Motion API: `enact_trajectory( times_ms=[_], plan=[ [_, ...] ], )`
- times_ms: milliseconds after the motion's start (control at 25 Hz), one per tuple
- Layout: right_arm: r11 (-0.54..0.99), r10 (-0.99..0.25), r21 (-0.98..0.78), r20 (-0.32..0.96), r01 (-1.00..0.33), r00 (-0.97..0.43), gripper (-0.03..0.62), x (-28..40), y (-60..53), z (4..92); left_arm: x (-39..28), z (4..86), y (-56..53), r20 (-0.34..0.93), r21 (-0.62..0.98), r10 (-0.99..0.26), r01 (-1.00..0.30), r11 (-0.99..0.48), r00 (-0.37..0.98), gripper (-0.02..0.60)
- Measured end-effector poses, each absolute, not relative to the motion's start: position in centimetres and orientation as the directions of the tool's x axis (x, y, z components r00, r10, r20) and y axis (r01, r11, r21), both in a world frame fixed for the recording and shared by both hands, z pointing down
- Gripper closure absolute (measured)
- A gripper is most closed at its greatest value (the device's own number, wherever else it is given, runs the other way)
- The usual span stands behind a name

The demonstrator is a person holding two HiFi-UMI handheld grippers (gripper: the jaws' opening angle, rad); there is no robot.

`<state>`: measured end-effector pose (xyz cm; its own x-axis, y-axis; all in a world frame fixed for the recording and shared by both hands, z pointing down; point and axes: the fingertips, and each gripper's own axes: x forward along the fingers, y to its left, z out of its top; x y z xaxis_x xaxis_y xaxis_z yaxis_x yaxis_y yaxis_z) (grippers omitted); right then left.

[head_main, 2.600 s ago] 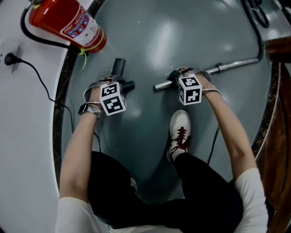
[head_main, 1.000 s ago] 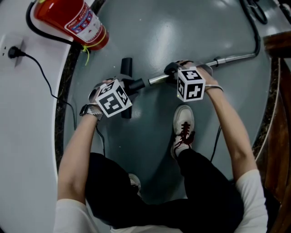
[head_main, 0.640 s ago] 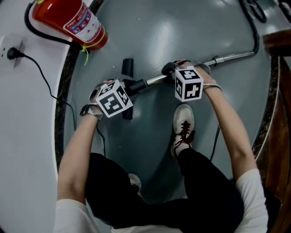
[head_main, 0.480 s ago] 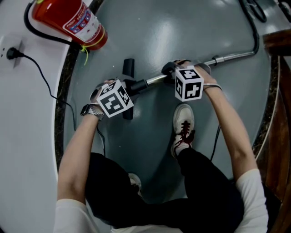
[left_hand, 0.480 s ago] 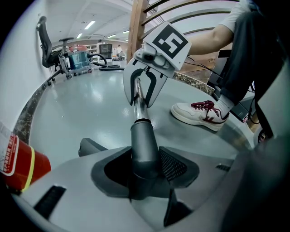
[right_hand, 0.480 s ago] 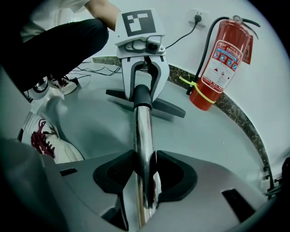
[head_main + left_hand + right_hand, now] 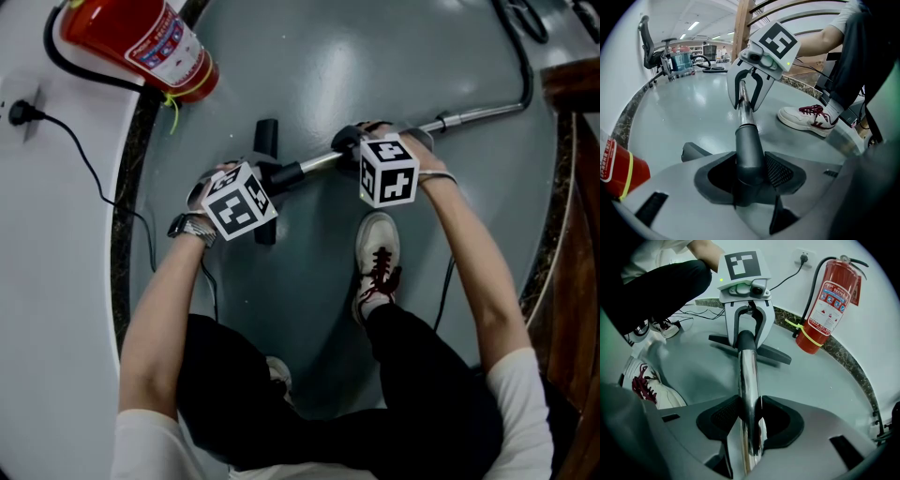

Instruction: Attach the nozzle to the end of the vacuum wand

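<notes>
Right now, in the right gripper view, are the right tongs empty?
No, the right tongs are closed on the chrome vacuum wand, which runs between their pads.

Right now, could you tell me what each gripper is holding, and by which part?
The left gripper holds the nozzle by its grey neck; the right gripper holds the vacuum wand by its chrome tube.

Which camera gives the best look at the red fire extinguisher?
The right gripper view: the fire extinguisher stands whole and upright there, hose and label visible. The head view cuts it off at the frame's edge; the left gripper view catches only a red corner.
</notes>
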<state>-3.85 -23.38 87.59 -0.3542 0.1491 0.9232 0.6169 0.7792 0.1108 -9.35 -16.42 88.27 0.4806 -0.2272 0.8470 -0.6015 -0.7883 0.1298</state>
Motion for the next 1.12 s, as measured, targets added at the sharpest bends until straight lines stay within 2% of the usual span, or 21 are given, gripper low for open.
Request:
enact_trajectory(
  times_ms=[1120],
  plan=[
    [0.772, 0.140, 0.120, 0.926, 0.624, -0.351, 0.428, -3.79, -23.25, 87.93, -9.28, 87.93, -16.42, 0.838, 0.119, -0.235, -0.586, -0.801, 0.492, 0.388]
  ],
)
